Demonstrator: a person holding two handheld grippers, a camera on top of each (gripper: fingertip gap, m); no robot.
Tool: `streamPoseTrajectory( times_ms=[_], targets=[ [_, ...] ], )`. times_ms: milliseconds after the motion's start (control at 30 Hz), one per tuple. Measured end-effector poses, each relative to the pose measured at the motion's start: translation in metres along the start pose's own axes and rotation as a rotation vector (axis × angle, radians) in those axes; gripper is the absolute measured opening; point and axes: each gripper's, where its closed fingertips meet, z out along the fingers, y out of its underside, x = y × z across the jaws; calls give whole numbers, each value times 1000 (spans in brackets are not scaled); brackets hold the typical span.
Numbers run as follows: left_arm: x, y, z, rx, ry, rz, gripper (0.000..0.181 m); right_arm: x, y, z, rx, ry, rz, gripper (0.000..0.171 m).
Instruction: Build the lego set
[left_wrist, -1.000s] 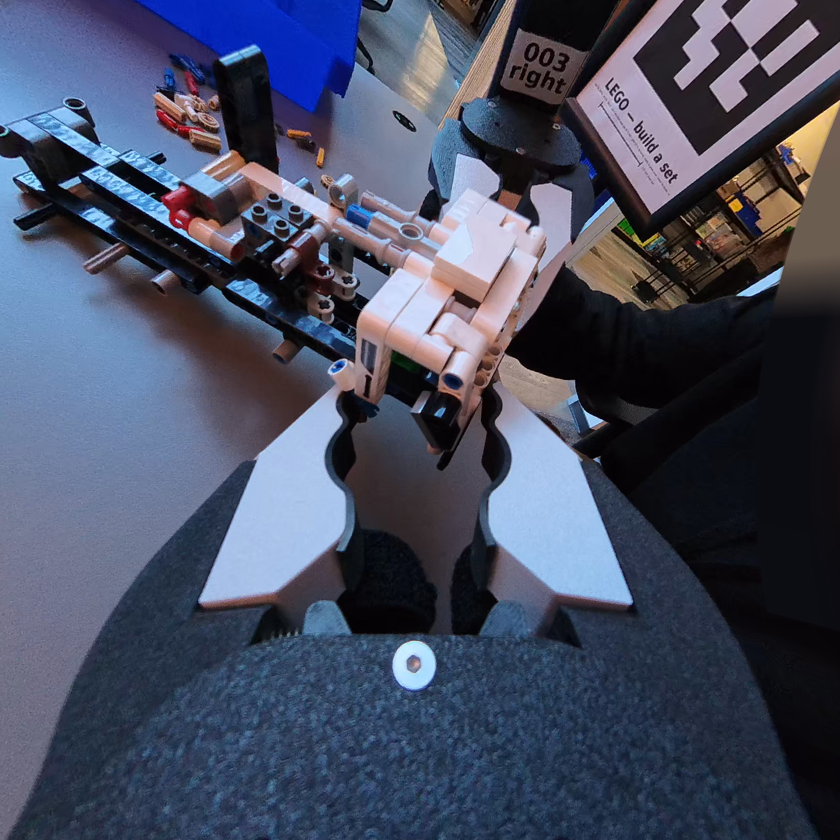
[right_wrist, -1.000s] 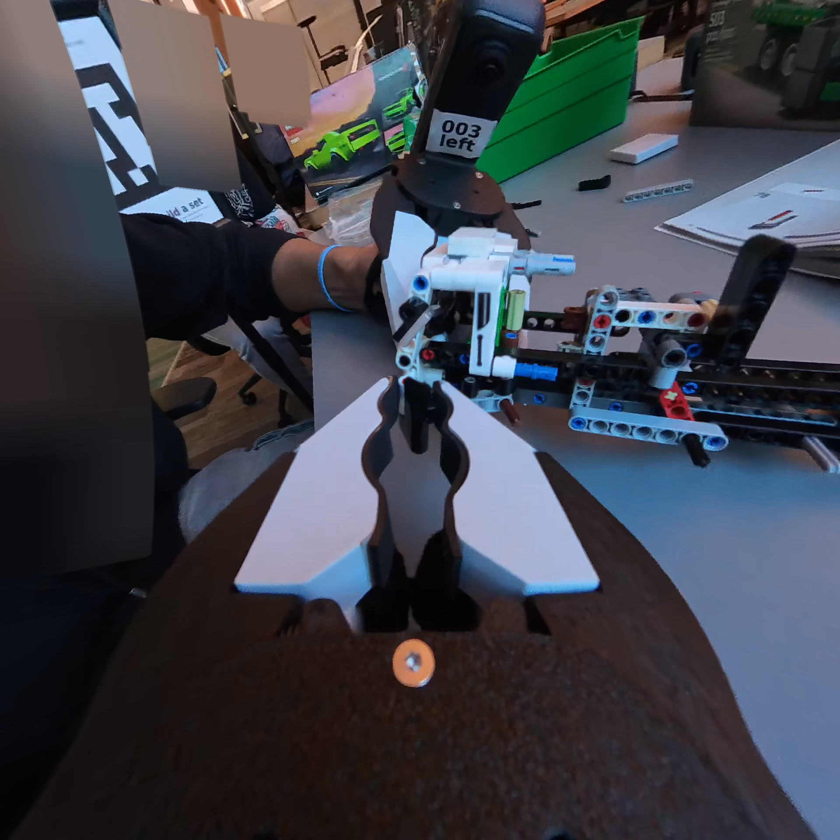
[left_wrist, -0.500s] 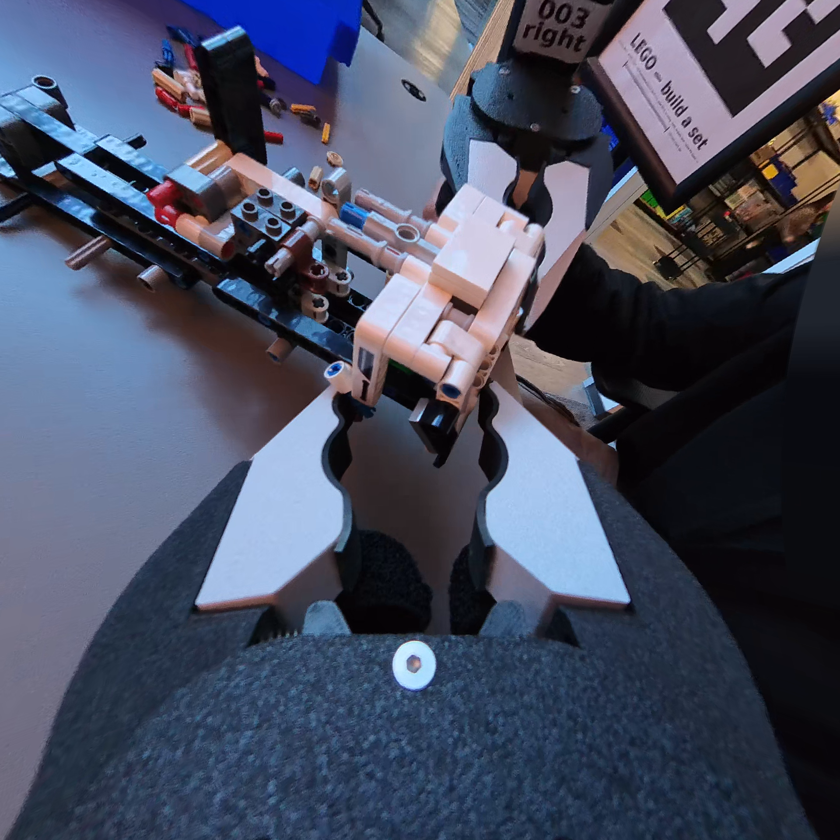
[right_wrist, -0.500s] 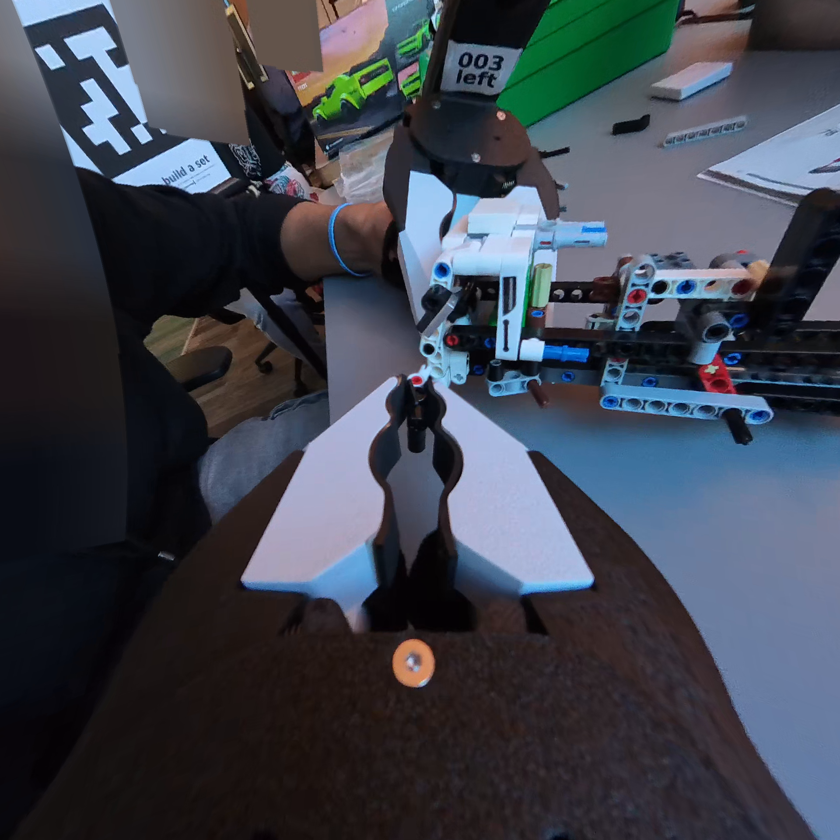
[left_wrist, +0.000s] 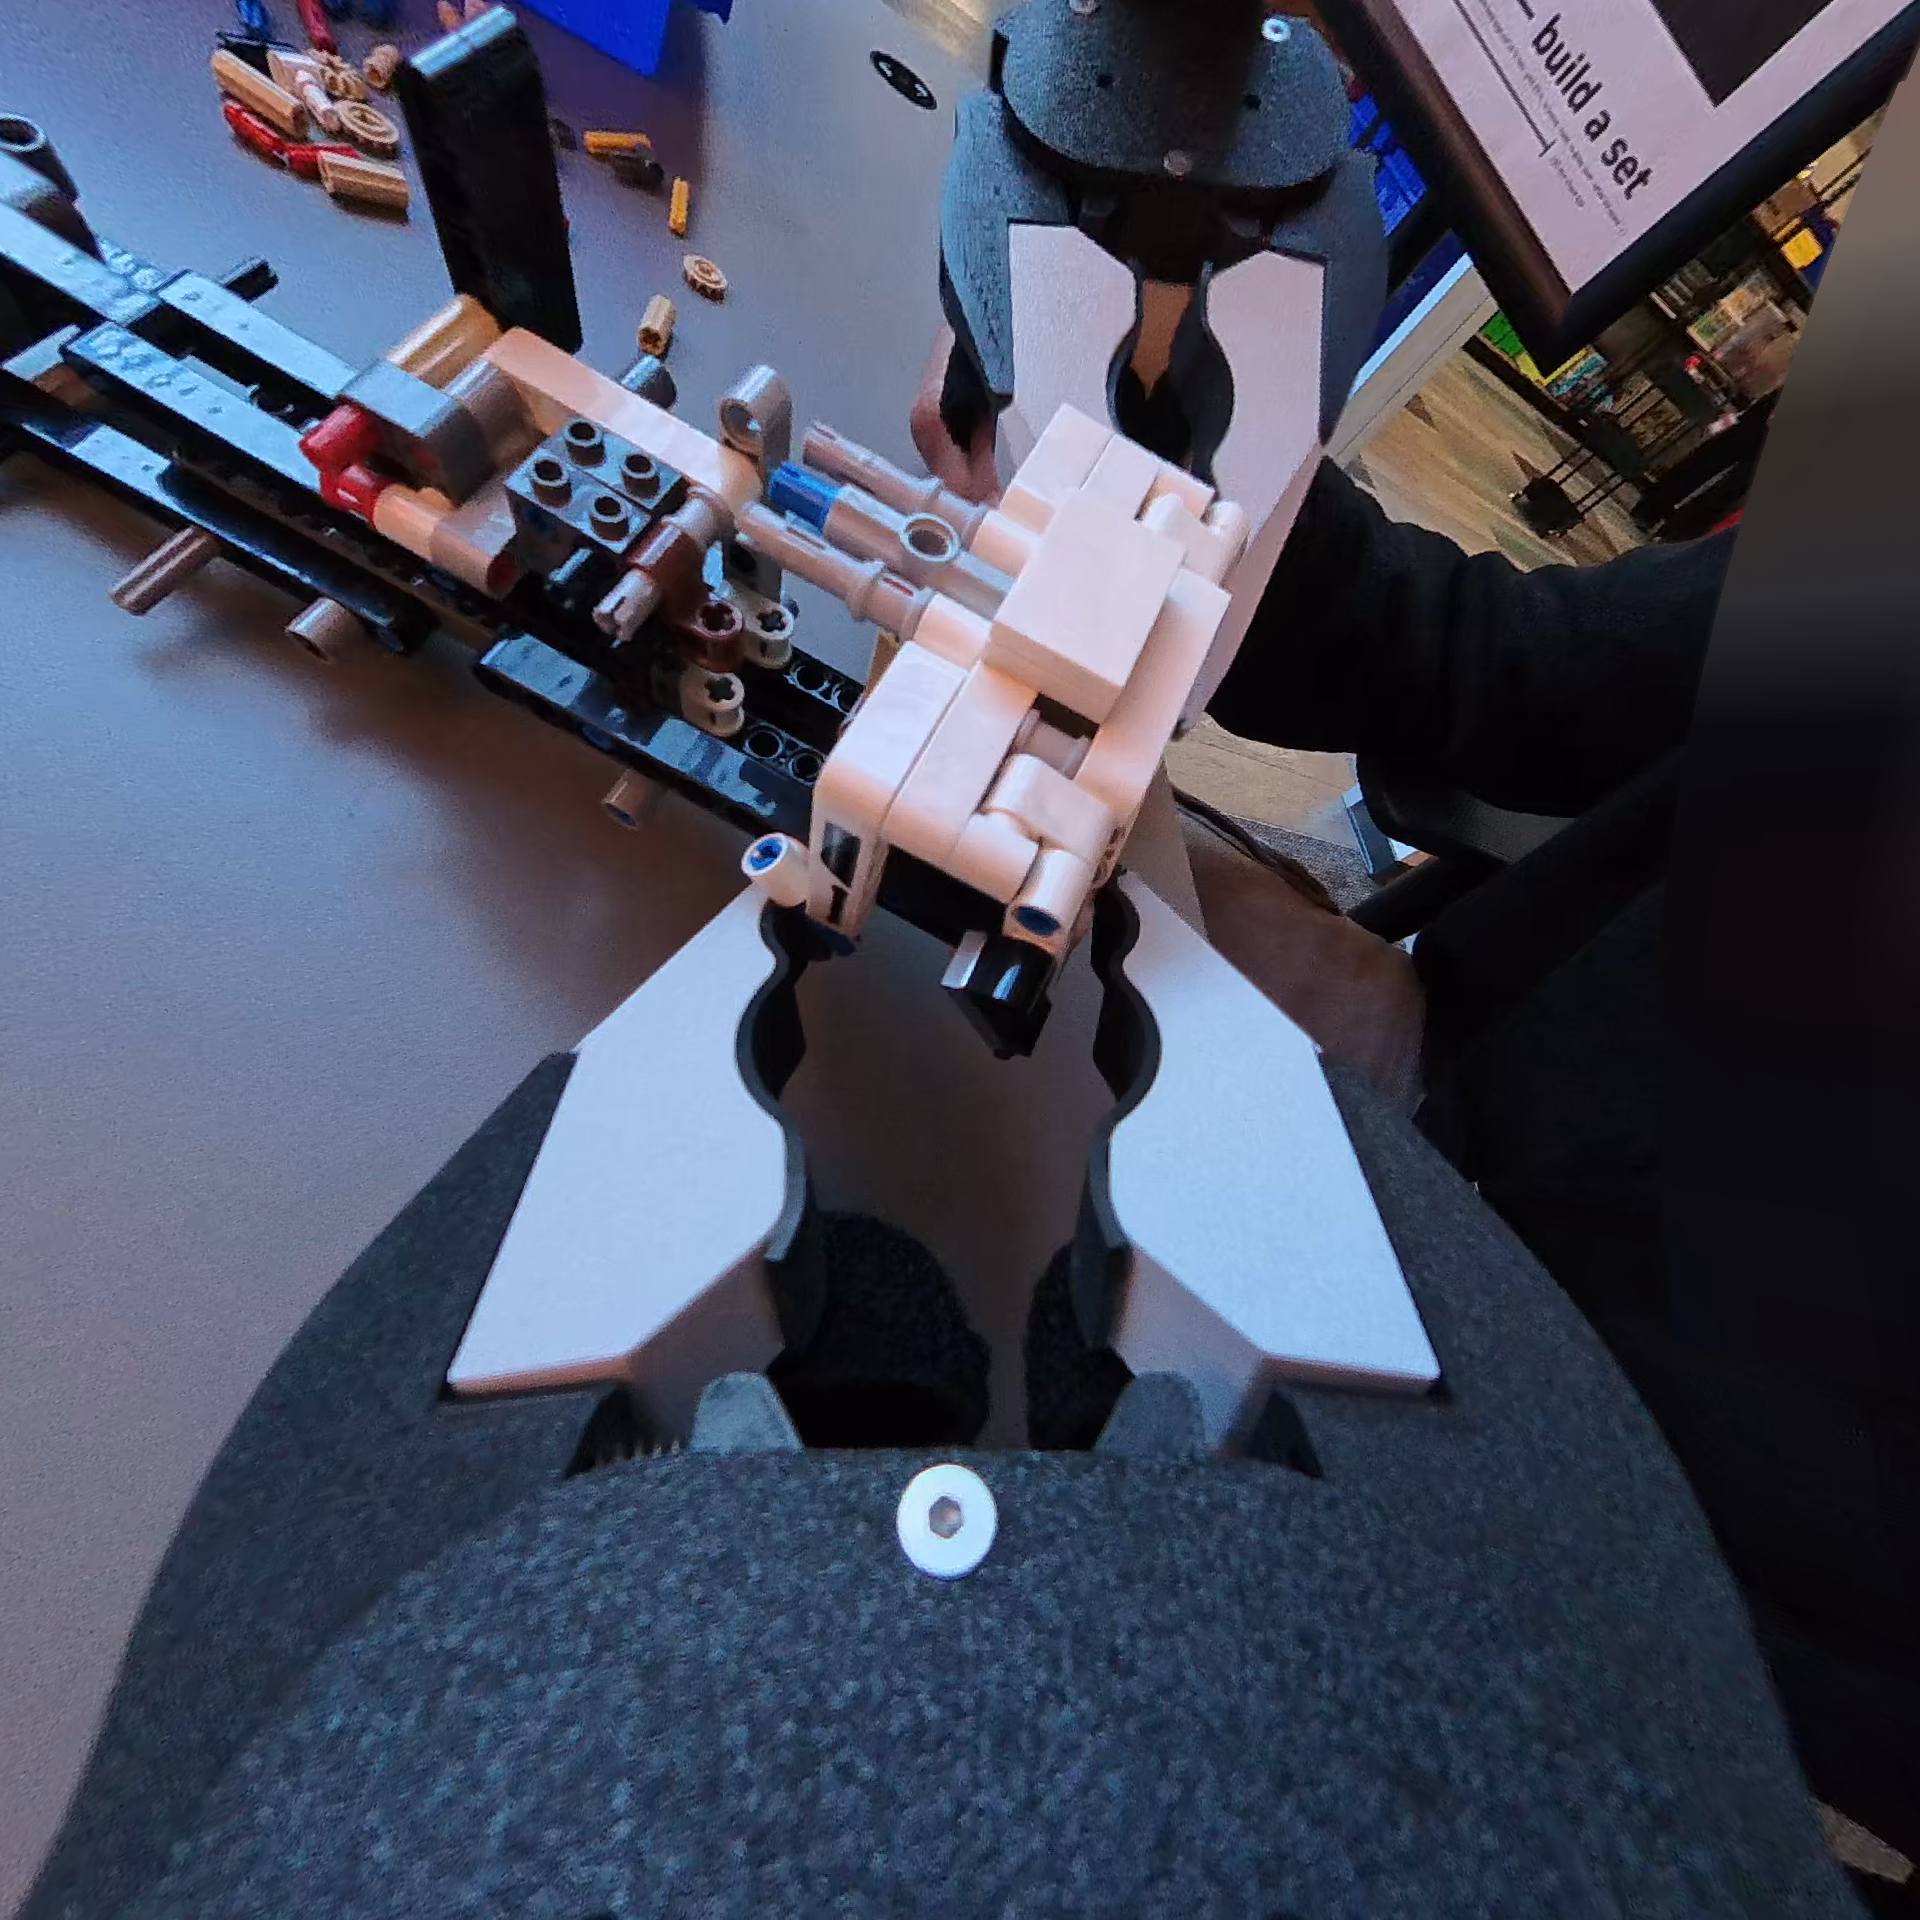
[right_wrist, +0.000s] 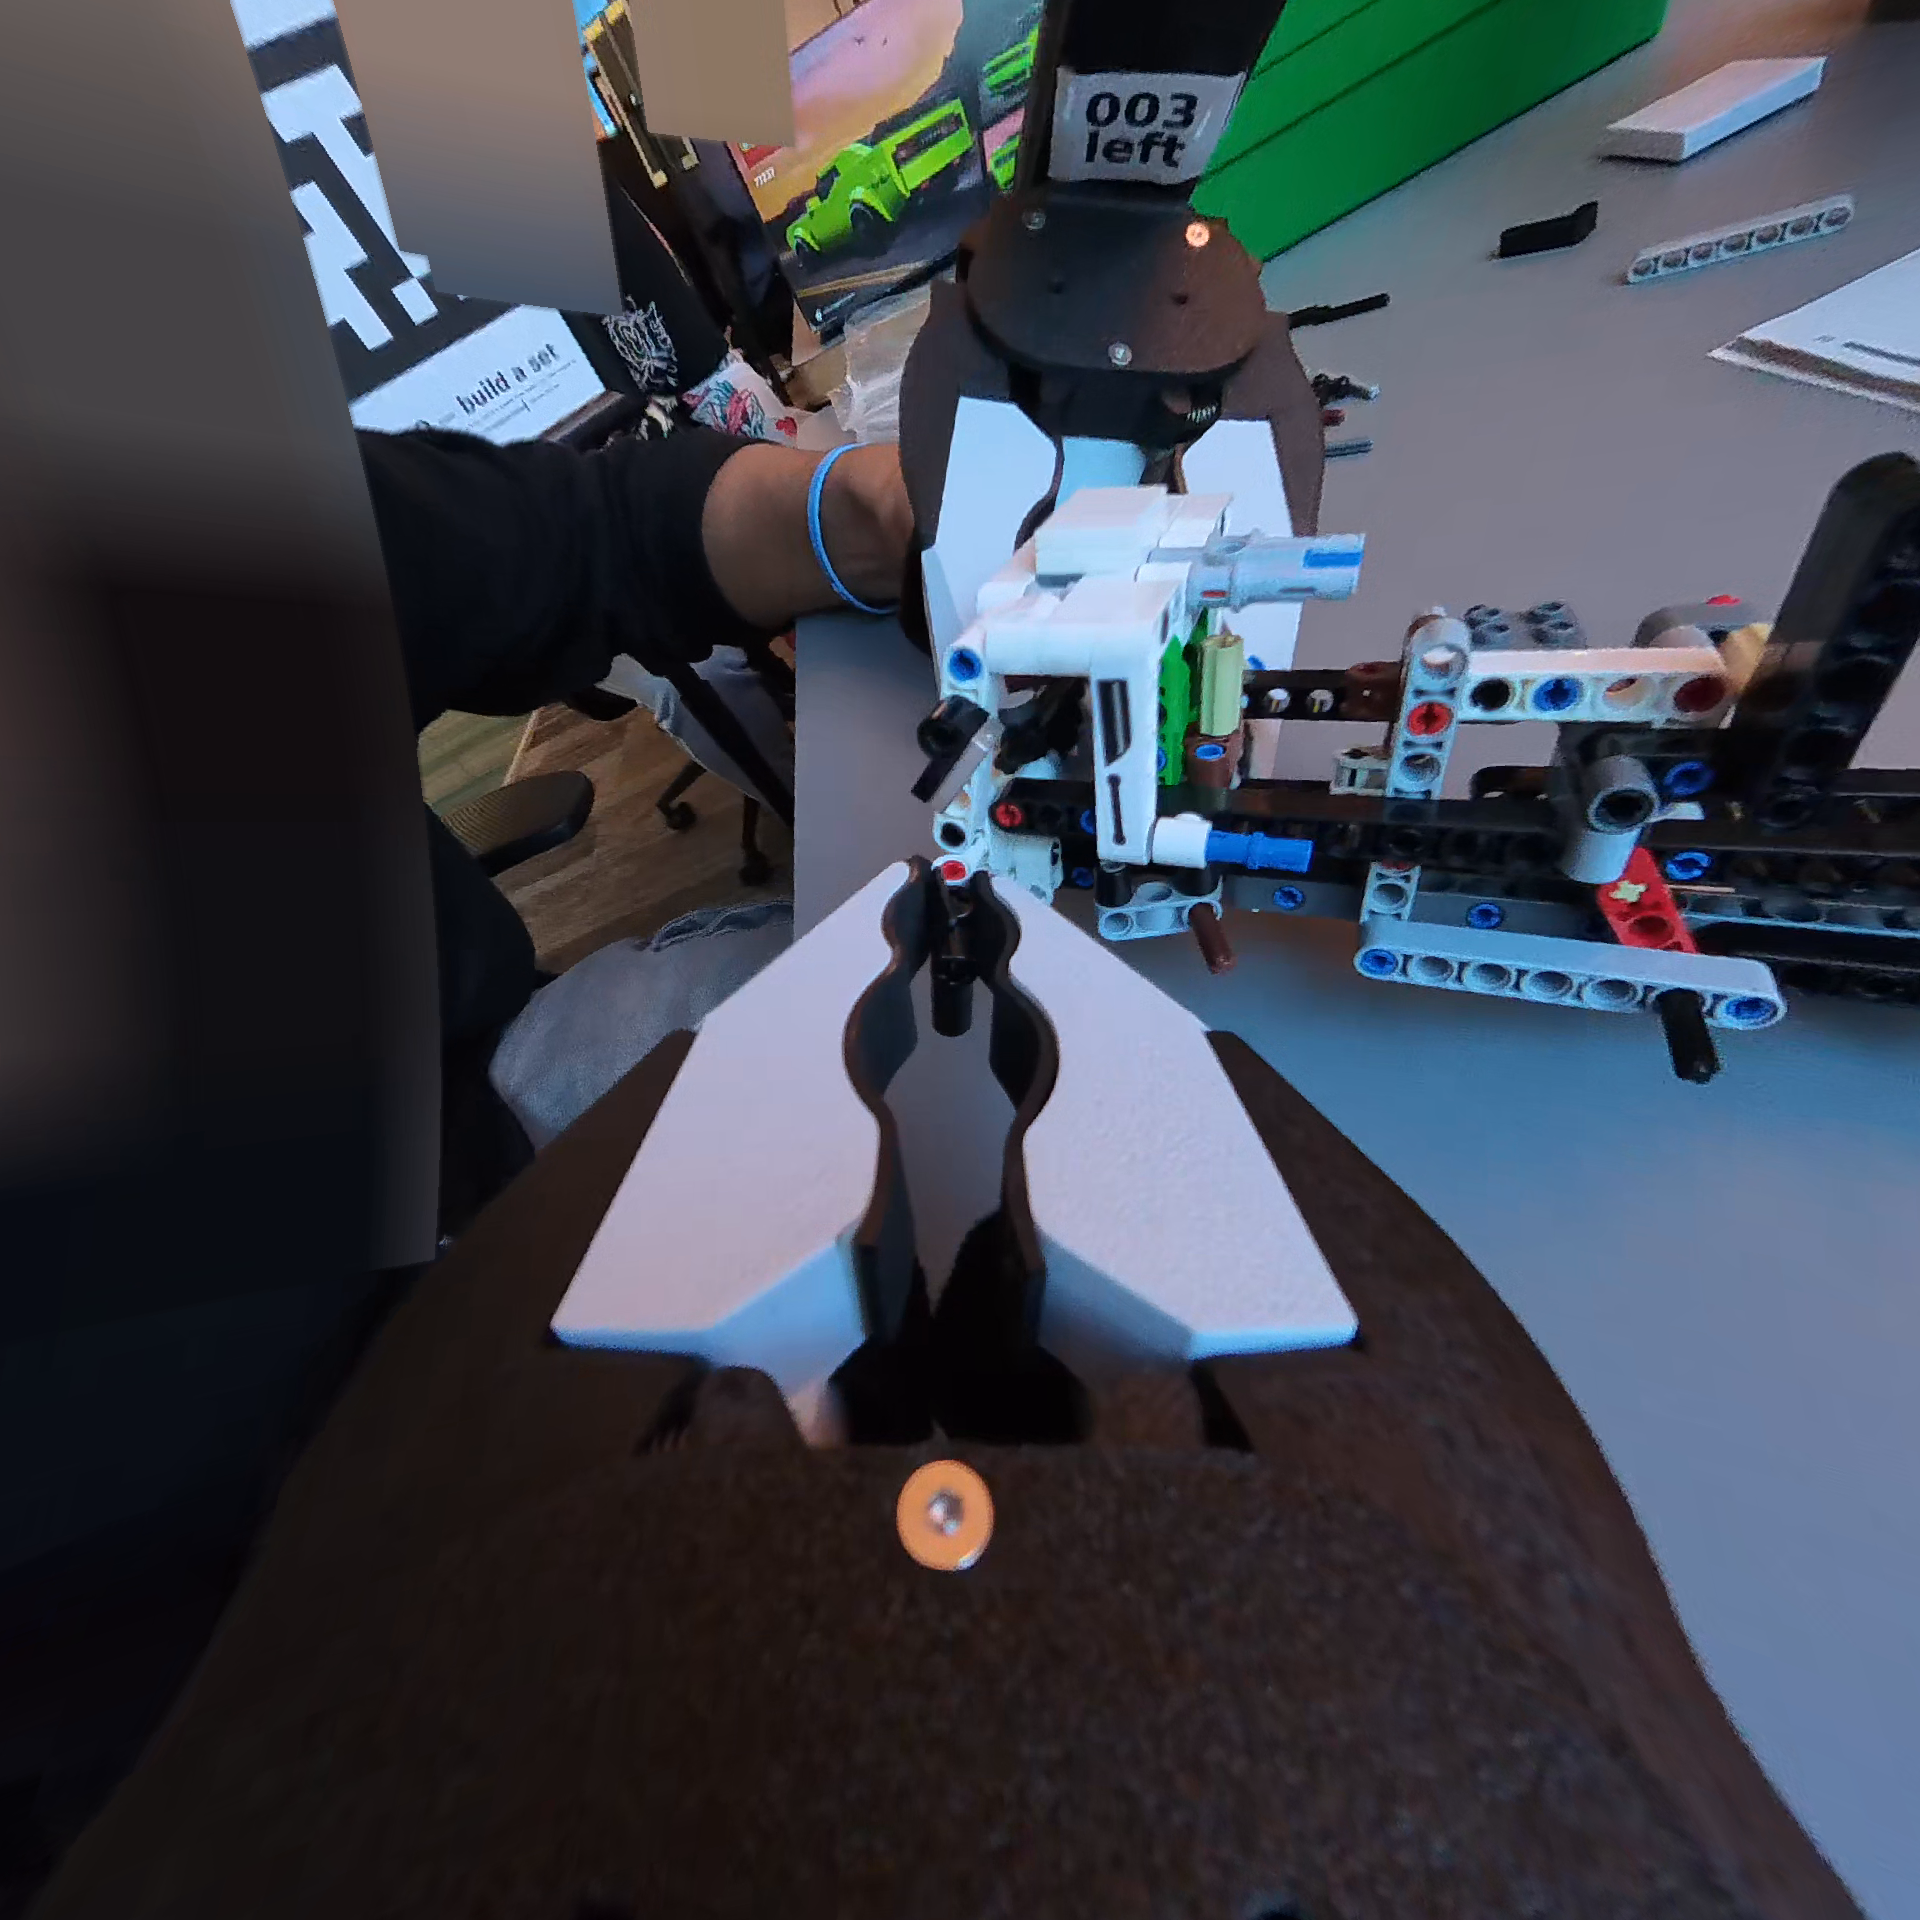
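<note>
Resting on the table (right_wrist: 1558, 1195), the lego model (left_wrist: 997, 665) was gripped at its white end by the left gripper (left_wrist: 940, 914); a small black pin (right_wrist: 951, 966), apparently, was pinched narrowly in the right gripper (right_wrist: 951, 883) just before it.

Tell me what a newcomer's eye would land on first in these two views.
First, the white block assembly at the near end of the long black chassis, gripped on both sides by the left gripper. Next, the right gripper, shut on a small black pin and aimed at that same end. Behind, a bright green bin stands at the table's far edge.
</note>
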Motion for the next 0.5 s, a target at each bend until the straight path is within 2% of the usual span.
streamPoseTrajectory(
  times_ms=[500],
  targets=[
    [-11,5,1,-26,-84,-2,55,13,11,4,-86,154,-95,6]
  ],
)
